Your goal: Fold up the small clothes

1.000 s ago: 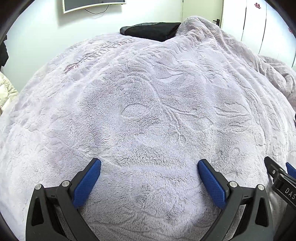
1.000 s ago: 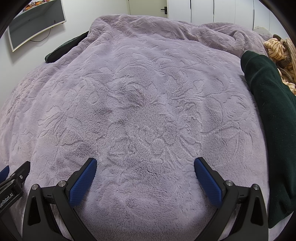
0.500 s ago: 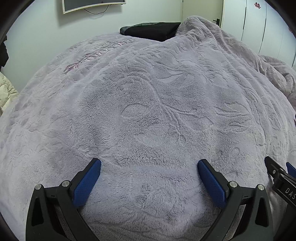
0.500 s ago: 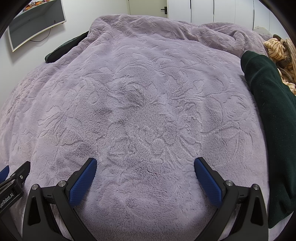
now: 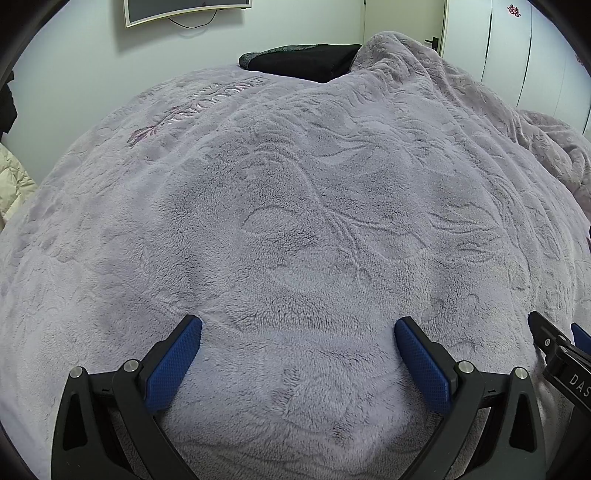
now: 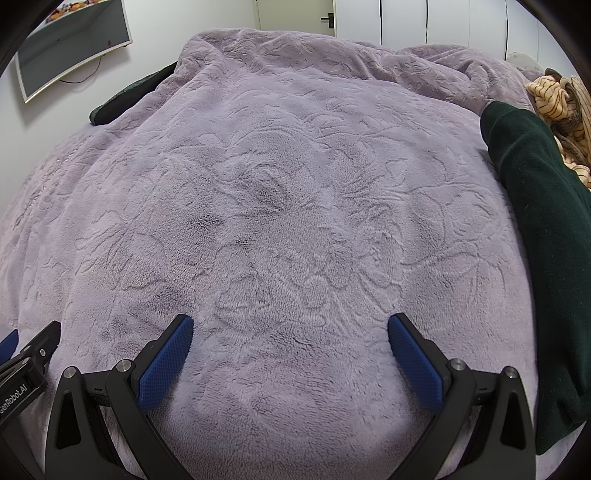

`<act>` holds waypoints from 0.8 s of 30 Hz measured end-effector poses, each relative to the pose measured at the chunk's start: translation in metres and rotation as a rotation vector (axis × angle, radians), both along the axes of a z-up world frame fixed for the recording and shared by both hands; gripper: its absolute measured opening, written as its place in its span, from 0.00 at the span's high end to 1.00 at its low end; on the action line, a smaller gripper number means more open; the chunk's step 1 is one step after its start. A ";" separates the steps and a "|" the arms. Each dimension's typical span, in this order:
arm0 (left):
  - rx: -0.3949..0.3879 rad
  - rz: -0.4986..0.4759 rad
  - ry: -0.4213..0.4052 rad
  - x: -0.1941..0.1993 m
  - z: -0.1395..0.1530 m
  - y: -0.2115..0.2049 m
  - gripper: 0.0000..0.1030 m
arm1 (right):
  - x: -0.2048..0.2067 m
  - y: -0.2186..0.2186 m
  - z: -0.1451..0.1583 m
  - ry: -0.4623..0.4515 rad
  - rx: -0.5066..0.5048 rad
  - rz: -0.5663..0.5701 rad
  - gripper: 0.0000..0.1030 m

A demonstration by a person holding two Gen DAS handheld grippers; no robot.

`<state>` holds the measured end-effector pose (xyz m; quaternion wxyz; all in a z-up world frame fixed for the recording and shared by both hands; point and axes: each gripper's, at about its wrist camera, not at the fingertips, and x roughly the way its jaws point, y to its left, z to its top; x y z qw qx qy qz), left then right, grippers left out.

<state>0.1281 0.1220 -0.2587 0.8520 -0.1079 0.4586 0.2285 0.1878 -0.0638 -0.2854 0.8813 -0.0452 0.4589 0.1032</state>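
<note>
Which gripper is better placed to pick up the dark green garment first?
Probably the right gripper: the dark green garment lies just to its right. Left gripper, also open, faces only blanket.

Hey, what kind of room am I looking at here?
Most likely a bedroom: a bed under a lilac plush blanket, a screen on the wall, white wardrobe doors, and clothes such as a dark green garment lying at the side.

A blanket covers the bed, with a folded garment lying along its right edge (a crumpled cloth behind it) and a pillow at the far end.
</note>
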 end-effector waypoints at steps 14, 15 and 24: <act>0.001 0.000 -0.017 -0.004 0.003 -0.001 0.00 | 0.000 0.000 0.000 0.000 0.000 0.000 0.00; 0.001 0.001 -0.018 -0.002 0.001 0.006 0.00 | 0.000 0.000 0.000 0.000 0.000 0.000 0.00; 0.005 0.003 -0.039 -0.007 0.001 0.000 0.00 | 0.000 0.000 0.000 0.000 0.000 0.000 0.00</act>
